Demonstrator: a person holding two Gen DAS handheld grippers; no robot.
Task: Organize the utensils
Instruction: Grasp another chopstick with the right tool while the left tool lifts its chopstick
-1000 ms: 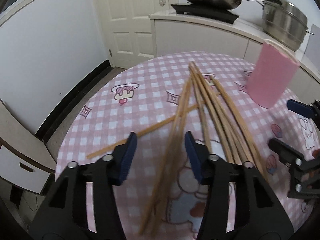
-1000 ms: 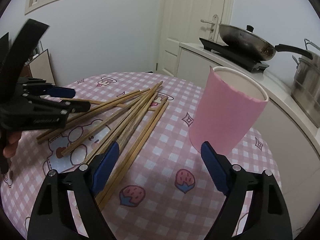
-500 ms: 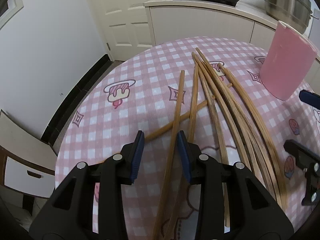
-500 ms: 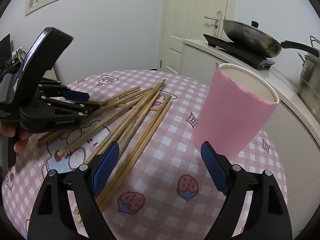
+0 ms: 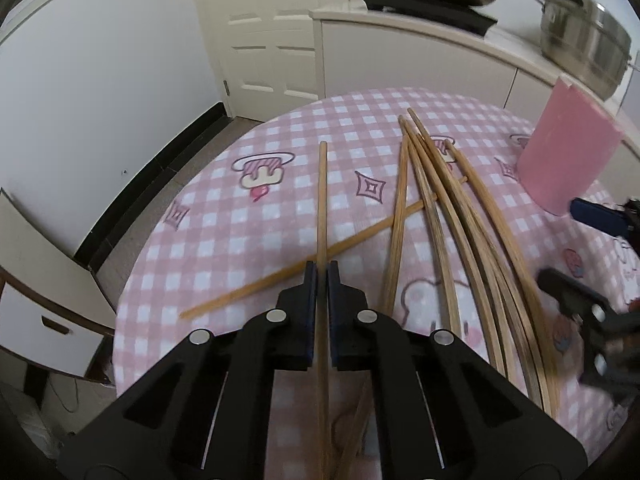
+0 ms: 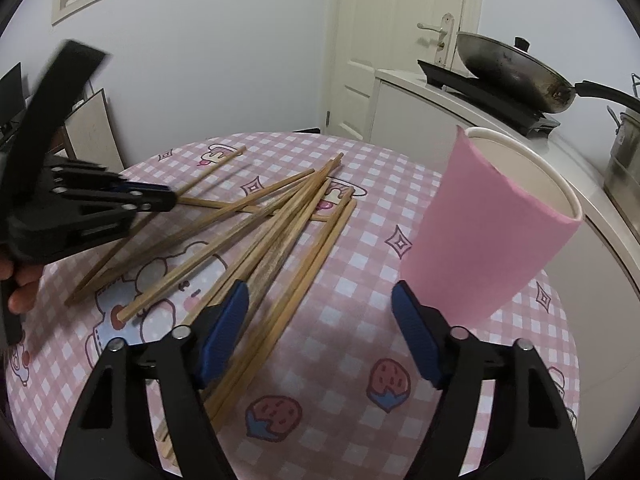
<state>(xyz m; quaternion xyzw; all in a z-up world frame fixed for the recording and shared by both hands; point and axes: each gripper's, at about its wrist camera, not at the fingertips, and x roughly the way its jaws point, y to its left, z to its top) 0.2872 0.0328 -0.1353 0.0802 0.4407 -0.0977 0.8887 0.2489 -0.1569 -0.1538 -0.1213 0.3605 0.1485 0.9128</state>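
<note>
Several wooden chopsticks (image 5: 452, 216) lie fanned out on the pink checked tablecloth (image 5: 280, 208). My left gripper (image 5: 321, 270) is shut on one chopstick (image 5: 322, 200), which runs straight out between the pads, apart from the pile. The right wrist view shows the same left gripper (image 6: 172, 200) clamping that chopstick (image 6: 212, 170) at the left. My right gripper (image 6: 320, 300) hovers low over the cloth, its jaws closing with nothing between them. The pink paper cup (image 6: 480, 232) stands upright just beyond its right finger; chopsticks (image 6: 272, 240) lie past its left finger.
A hand (image 6: 20, 292) holds the left gripper at the table's left edge. Behind the round table, a white counter carries a wok (image 6: 512, 72) on a burner and a steel pot (image 5: 588, 40). A white door (image 5: 272, 32) stands beyond the table's far edge.
My left jaws closed onto one chopstick, which now lies clear of the pile on its left. My right jaws have narrowed a little; the cup has not moved.
</note>
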